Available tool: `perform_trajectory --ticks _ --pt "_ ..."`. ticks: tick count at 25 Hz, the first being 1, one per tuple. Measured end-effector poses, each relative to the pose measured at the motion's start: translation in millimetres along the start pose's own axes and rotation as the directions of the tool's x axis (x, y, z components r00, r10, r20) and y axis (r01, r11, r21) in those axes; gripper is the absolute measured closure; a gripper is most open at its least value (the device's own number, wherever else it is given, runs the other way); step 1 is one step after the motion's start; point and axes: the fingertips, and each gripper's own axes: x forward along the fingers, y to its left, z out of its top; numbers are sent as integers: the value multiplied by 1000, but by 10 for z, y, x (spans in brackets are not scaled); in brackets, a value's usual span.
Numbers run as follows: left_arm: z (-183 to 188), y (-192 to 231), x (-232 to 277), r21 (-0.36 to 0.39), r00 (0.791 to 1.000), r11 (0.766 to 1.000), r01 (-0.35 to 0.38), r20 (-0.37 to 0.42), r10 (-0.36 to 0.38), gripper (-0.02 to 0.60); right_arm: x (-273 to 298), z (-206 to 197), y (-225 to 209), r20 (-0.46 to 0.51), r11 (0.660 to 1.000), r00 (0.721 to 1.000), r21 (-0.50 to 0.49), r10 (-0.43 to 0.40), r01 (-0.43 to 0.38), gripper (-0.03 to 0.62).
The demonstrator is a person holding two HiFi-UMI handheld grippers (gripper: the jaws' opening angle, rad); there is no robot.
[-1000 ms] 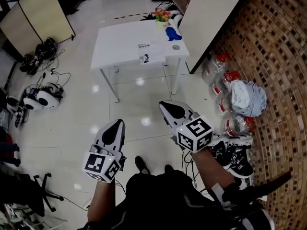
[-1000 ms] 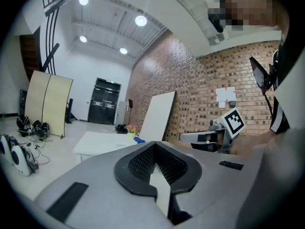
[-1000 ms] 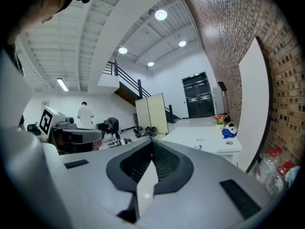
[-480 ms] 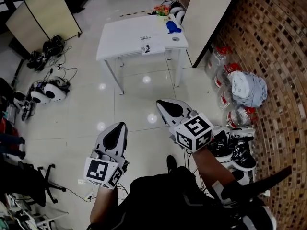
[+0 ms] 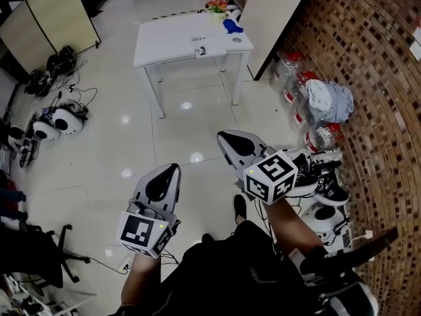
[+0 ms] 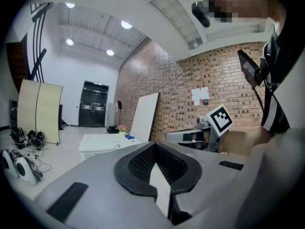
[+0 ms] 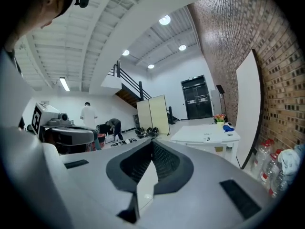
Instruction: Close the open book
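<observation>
Broadly, a pale glossy floor point(image 5: 177, 130) fills the head view, with a brick wall point(image 5: 368, 58) down its right side. A white table point(image 5: 168, 41) stands at the far end, beside a white board point(image 5: 276, 8) that leans on the wall. Both tools hang over the floor in front of the person, pointing roughly toward the table. The left tool point(image 5: 175, 167) has its jaws pressed together with nothing between them, and the right tool point(image 5: 221, 135) is likewise fully closed and empty.

The book point(image 5: 202, 47) lies open at the table's near edge, toward its right end. It is well apart from both tools, with floor between. The right gripper view shows it to the right of the jaws, and the left gripper view shows it to their left. Each tool's cube carries only black-and-white square patterns. The book's pages show dark print, too small to read.
</observation>
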Motion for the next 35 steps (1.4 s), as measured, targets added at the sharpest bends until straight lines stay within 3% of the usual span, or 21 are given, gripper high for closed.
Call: perform_trajectory --ticks 9,22,35 --pt "-104 -249 -252 -12 1000 1000 3 -20 -3 584 -516 42 397 2 1000 1000 -14 -7 7 594" --pt "-110 -1153 211 -26 999 999 -19 -41 18 584 -1489 -86 -93 12 1000 1000 -10 6 -6 594" --pt "-70 -1480 298 -15 998 1000 -25 -50 25 584 -1789 -44 -244 43 1000 999 -9 15 -14 594"
